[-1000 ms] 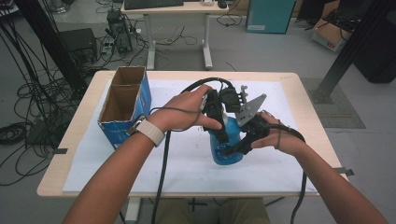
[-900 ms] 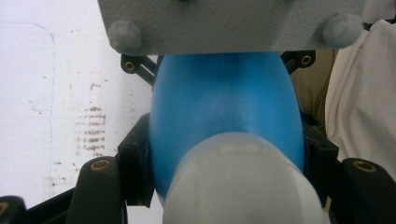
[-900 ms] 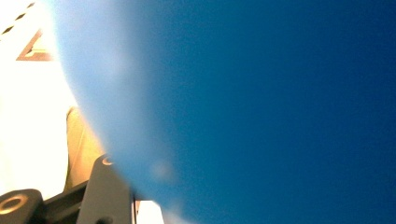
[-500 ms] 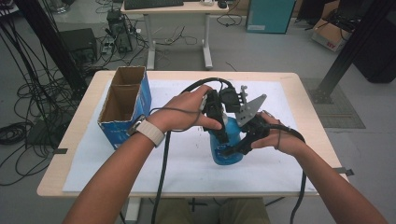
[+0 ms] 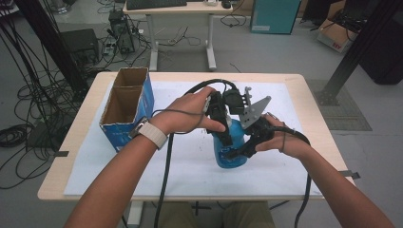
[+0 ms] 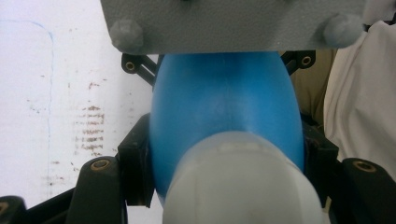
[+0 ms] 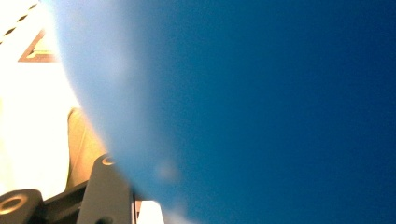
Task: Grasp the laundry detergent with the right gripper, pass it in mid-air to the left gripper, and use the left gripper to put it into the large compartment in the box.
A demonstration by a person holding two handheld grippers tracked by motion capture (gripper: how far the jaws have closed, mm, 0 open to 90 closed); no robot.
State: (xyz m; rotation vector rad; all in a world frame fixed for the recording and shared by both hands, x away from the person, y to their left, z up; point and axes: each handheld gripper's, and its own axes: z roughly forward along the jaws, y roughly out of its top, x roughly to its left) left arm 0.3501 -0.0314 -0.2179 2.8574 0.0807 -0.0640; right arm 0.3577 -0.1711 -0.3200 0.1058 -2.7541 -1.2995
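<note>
A blue plastic bottle with a white cap stands upright on the white sheet near the table's middle. My left gripper comes down on it from above. Its pads press the bottle's shoulder on both sides, just past the cap. From the right, my right gripper is shut around the lower body of the bottle, with its grey plate on top. One of its fingers lies against the blurred blue wall.
An open cardboard box with blue sides stands at the left of the table. A white sheet covers most of the wooden tabletop. Cables trail from both grippers towards the front edge. Desks, boxes and cables are on the floor beyond.
</note>
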